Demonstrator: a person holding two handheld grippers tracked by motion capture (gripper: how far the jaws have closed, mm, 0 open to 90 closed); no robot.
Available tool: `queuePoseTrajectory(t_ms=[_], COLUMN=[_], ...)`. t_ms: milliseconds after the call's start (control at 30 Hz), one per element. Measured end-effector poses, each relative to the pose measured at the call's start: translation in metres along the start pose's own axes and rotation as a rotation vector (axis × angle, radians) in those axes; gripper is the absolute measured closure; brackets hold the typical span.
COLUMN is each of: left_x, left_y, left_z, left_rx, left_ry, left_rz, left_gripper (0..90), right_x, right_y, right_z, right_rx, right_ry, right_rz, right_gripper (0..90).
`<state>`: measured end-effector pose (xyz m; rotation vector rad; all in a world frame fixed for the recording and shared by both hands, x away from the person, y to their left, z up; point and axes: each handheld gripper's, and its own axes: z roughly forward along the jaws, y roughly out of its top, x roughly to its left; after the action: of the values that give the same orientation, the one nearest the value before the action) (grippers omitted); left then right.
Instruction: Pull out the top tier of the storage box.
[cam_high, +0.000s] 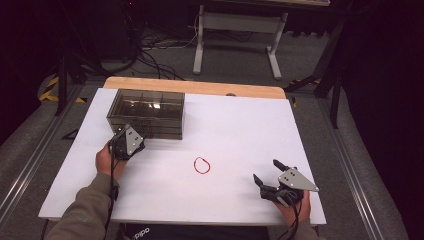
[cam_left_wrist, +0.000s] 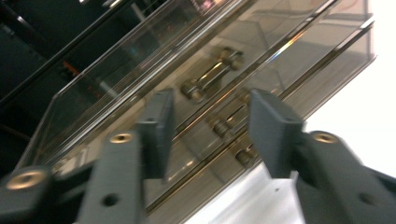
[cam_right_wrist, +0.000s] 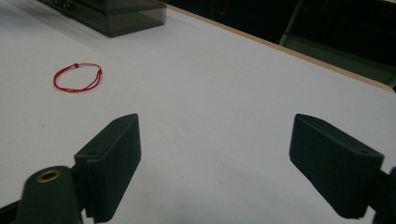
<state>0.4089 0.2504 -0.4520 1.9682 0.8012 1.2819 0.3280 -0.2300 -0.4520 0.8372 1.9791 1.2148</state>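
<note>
In the high view, the left gripper (cam_high: 121, 136) is held against the front of a smoky clear drawer box (cam_high: 146, 113) that stands on the far left part of a white table (cam_high: 240, 125). The left hand (cam_high: 106, 161) is wrapped round the gripper's body from below and behind, with the forearm coming up from the bottom edge in a grey sleeve (cam_high: 85, 212). The grey plate on the gripper is tilted toward the camera. The right gripper (cam_high: 265, 171) is rested near the table's front right corner, its jaws pointed up and to the left with a clear gap between them; the right hand (cam_high: 292, 207) is seen behind it at the table's edge. A red band (cam_high: 202, 165) lies flat on the bare table between the two grippers, apart from both.

In the left gripper view, the box (cam_left_wrist: 140, 79) is seen close and slanted. The jaws are set at a middling gap on either side of a small metal drawer handle (cam_left_wrist: 224, 126); no pad is seen pressing on it. A second handle (cam_left_wrist: 212, 74) sits above.

In the right gripper view, the jaws are spread wide over bare table (cam_right_wrist: 224, 93), nothing between them. The band (cam_right_wrist: 77, 77) lies ahead to the left, and a corner of the box (cam_right_wrist: 130, 16) is seen beyond it.
</note>
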Motion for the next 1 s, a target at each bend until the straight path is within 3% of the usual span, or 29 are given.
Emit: queuePoseTrajectory(t_ms=[33, 100, 267, 367, 1000], left_x=[-0.0003, -0.0006, -0.0040, -0.0062, -0.0051], left_y=[0.0007, 0.0009, 0.0012, 0.0008, -0.0019], left_z=[-0.0001, 0.0000, 0.0008, 0.0016, -0.0014], left_rx=[-0.007, -0.011, 0.005, 0.011, -0.001], left_ry=[0.009, 0.026, 0.080, 0.100, 0.076], left_rz=[0.001, -0.003, 0.038, 0.035, -0.030], left_gripper=[64.8, 69.9, 74.1, 76.6, 79.7], right_x=[0.0015, 0.0031, 0.0030, 0.0030, 0.0022], right_y=[0.0001, 0.0004, 0.0000, 0.0004, 0.0003], right_z=[0.0005, 0.0008, 0.0012, 0.0006, -0.0004], right_rx=[0.002, 0.003, 0.010, 0.008, 0.010], right_ry=[-0.003, -0.004, -0.006, -0.009, -0.010], right_rz=[-0.018, -0.029, -0.033, -0.036, -0.038], right_gripper=[18.2, 19.0, 19.1, 19.3, 19.9])
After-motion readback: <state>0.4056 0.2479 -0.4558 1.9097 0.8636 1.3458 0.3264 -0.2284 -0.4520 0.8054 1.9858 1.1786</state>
